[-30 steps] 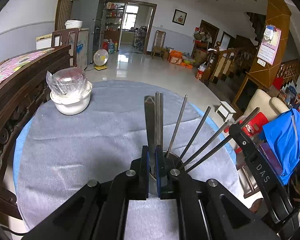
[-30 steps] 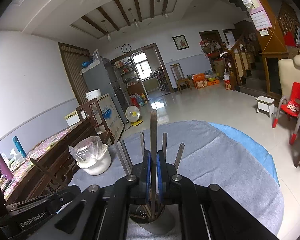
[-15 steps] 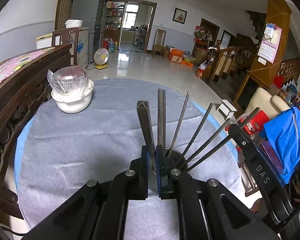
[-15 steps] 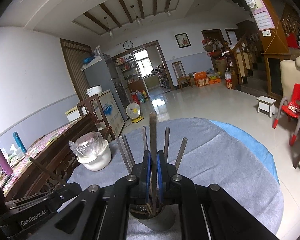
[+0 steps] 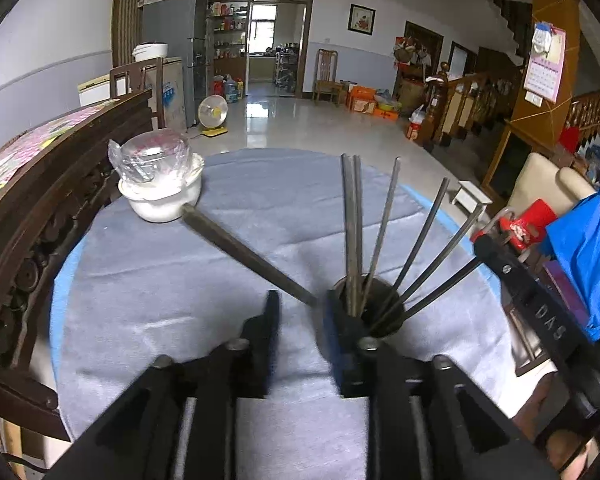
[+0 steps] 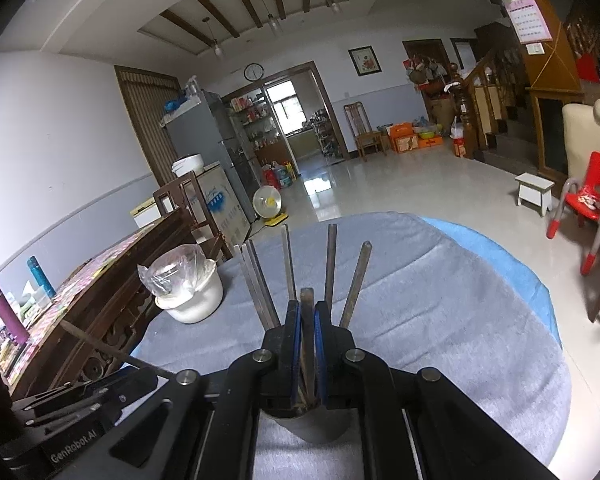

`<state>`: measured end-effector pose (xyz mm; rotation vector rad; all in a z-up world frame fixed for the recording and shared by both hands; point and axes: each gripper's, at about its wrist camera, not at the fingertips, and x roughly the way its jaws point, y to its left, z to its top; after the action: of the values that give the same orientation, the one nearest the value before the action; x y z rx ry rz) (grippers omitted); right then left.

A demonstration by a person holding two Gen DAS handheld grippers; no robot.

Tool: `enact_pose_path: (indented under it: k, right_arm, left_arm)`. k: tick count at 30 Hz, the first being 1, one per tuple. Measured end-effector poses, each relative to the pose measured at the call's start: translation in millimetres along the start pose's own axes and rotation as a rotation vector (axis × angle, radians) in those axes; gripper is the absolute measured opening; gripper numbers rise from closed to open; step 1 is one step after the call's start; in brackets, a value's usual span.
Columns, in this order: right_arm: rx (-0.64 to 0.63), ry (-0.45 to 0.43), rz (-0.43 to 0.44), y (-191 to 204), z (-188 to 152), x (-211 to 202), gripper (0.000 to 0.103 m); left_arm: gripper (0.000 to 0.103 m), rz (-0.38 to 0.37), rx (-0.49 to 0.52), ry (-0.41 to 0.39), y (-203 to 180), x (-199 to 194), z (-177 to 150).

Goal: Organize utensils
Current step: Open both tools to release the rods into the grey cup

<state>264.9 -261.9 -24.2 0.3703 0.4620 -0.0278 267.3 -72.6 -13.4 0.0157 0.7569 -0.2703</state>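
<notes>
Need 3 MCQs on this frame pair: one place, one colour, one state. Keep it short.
1. In the left wrist view, where is the white bowl relative to the holder cup?
A. right of it
B. left of it, farther back
C. inside it

2. What colour is the tablecloth?
A. grey
B. red
C. green

3. What state are the right tongs in?
A. wide open, empty
B. holding the bowl
C. shut on a dark chopstick

Key:
1 B: the bowl sits near the table's far left edge, apart from the cup.
2 A: grey cloth covers the round table.
3 C: both blue pads press on the stick standing in the cup.
</notes>
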Motion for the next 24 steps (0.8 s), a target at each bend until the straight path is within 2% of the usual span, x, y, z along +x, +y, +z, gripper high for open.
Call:
enact_pose_path:
  k: [4, 6, 15, 24]
  right_arm:
    - [0.009, 0.009, 0.009, -3, -2, -2, 0.008]
    - [0.014, 0.013, 0.013, -4, -3, -4, 0.008]
    - [0.020, 0.021, 0.033, -7, -8, -16, 0.009]
    - [-0.003, 0.042, 0.035, -4, -17, -35, 0.009]
  left_arm:
    - [0.043, 0.043, 0.018, -0.012, 4, -4, -4]
    - [0.053, 0.060, 0.024, -0.017, 6, -6, -5]
    - [0.069, 0.143, 0.076, -0.050, 12, -21, -12]
    - [0.079, 0.189, 0.092, -0.060, 15, -38, -22]
